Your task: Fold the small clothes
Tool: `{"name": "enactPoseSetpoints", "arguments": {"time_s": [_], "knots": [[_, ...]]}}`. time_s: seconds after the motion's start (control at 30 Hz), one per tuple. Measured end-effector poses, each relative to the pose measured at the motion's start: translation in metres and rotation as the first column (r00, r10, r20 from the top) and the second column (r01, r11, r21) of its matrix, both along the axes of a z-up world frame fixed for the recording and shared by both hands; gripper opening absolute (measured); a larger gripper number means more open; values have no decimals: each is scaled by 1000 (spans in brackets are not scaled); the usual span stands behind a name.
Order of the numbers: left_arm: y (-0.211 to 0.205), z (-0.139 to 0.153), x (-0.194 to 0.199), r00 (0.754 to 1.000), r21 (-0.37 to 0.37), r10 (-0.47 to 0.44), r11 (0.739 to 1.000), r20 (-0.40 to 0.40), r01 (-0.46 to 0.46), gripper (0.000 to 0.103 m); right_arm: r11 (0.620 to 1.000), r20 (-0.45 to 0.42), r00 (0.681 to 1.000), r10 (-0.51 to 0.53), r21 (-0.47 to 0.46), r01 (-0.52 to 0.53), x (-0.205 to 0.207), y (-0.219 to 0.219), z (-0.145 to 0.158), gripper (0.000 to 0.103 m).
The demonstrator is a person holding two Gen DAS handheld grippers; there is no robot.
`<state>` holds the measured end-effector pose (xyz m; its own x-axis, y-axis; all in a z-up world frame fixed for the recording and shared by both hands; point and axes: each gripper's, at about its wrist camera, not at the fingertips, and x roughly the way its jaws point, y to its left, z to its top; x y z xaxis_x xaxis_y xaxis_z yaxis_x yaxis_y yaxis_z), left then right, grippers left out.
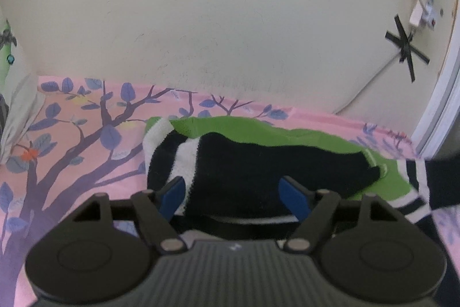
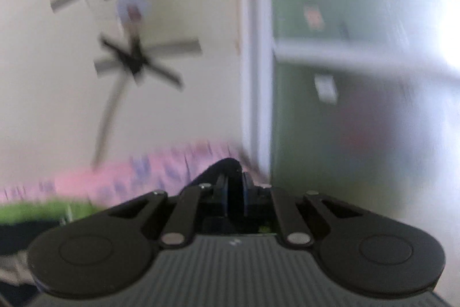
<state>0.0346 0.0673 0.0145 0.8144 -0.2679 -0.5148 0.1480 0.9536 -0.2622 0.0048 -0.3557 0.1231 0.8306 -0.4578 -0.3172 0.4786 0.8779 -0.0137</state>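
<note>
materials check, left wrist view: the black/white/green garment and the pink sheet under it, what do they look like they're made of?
Garment: looks like a soft knit, possibly terry or fleece; matte, with a fuzzy, looped edge showing at the white stripes. Pink sheet: looks like a thin, smooth woven fabric, likely cotton or polyester; flat printed tree-and-leaf pattern, no visible pile. The fibre cannot be confirmed for either.

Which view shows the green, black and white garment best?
Left wrist. The garment lies sharp and nearly whole on the pink sheet, ahead of the open left gripper. Right wrist shows only a blurred green and dark strip at lower left, beside the shut right gripper.
</note>
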Motion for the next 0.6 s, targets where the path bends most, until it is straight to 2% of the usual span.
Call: {"name": "enactPoseSetpoints", "arguments": {"time_s": [0.07,0.13,0.23,0.3,0.33,0.37,0.4,0.43,0.53,0.57,0.6], "knots": [[11,3,2,1000,-36,16,999,4,-16,74,995,37,996,84,-57,-82,21,33,32,2],[25,8,2,999,-70,48,996,21,-47,74,972,46,977,206,-121,-199,45,82,53,2],[50,16,-1,993,-126,114,986,41,-108,74,909,2,919,395,-148,-390,77,160,59,2],[66,18,0,987,-149,155,978,48,-146,75,841,-52,846,530,-94,-533,97,211,46,4],[72,19,1,984,-159,171,974,51,-161,75,781,-103,778,620,-23,-625,109,236,34,6],[78,19,2,982,-166,183,971,49,-173,75,699,-176,682,710,66,-712,122,259,20,14],[84,18,4,980,-174,194,967,40,-185,75,646,-218,616,757,112,-755,130,275,11,27],[89,15,7,979,-185,202,963,25,-194,75,617,-228,583,780,123,-777,130,286,4,36],[97,11,13,979,-220,205,954,-17,-204,75,612,-156,596,787,82,-787,120,276,7,42],[97,11,14,979,-231,201,952,-19,-200,75,628,-133,616,776,80,-774,118,263,10,44],[98,10,14,980,-234,197,952,-19,-196,75,659,-120,649,751,79,-748,119,247,9,45]]}}
